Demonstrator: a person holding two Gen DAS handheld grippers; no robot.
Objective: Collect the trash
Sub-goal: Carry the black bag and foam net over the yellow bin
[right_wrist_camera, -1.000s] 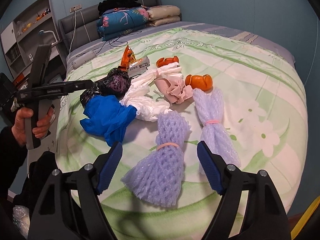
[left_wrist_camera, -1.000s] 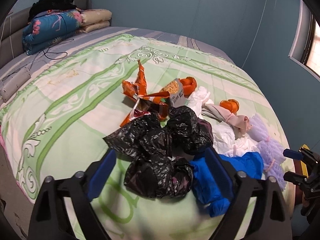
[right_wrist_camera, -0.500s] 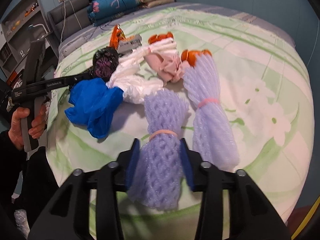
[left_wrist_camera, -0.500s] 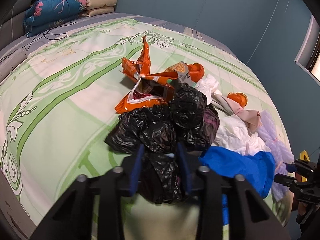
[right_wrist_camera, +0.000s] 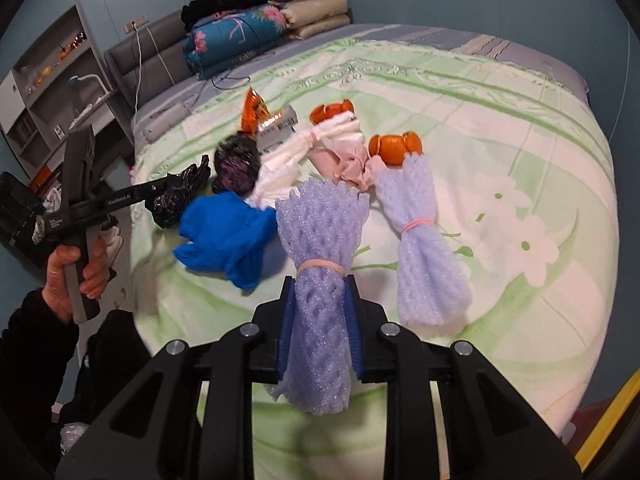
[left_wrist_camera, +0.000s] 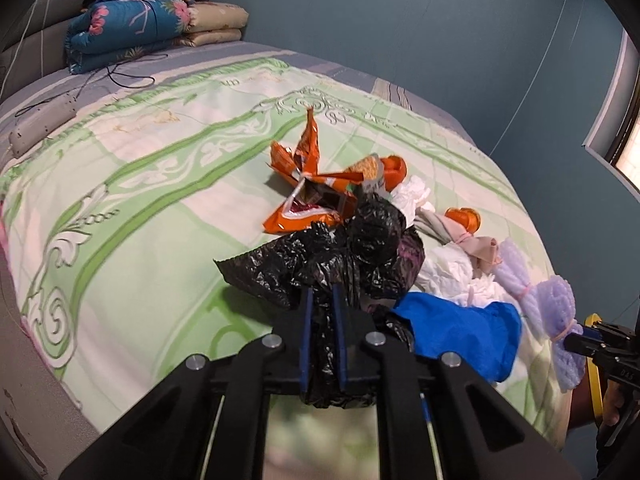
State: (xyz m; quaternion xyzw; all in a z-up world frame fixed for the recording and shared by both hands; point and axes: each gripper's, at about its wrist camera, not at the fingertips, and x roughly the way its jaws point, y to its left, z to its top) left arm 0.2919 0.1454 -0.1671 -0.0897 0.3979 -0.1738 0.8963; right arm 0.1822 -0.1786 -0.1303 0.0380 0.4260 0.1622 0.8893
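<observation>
Trash lies in a pile on the bed. My left gripper (left_wrist_camera: 320,300) is shut on a crumpled black plastic bag (left_wrist_camera: 344,260) and holds it just above the bedspread; it also shows in the right wrist view (right_wrist_camera: 176,196). My right gripper (right_wrist_camera: 320,284) is shut on a purple foam net bundle (right_wrist_camera: 320,240) tied with a rubber band, which also shows in the left wrist view (left_wrist_camera: 560,320). A second purple foam bundle (right_wrist_camera: 420,236), a blue cloth (right_wrist_camera: 228,232), white paper (right_wrist_camera: 280,160), a pink wrap (right_wrist_camera: 344,160), orange wrappers (left_wrist_camera: 308,184) and orange peels (right_wrist_camera: 394,144) lie around.
The green patterned bedspread (left_wrist_camera: 140,200) covers the bed. Folded quilts (left_wrist_camera: 140,28) and a power strip (left_wrist_camera: 40,124) sit by the headboard. A shelf unit (right_wrist_camera: 48,92) stands left of the bed. The bed's front edge is just below both grippers.
Both grippers went from wide open to shut: the left closed on the black bag and lifted it slightly, the right closed on the near purple foam bundle.
</observation>
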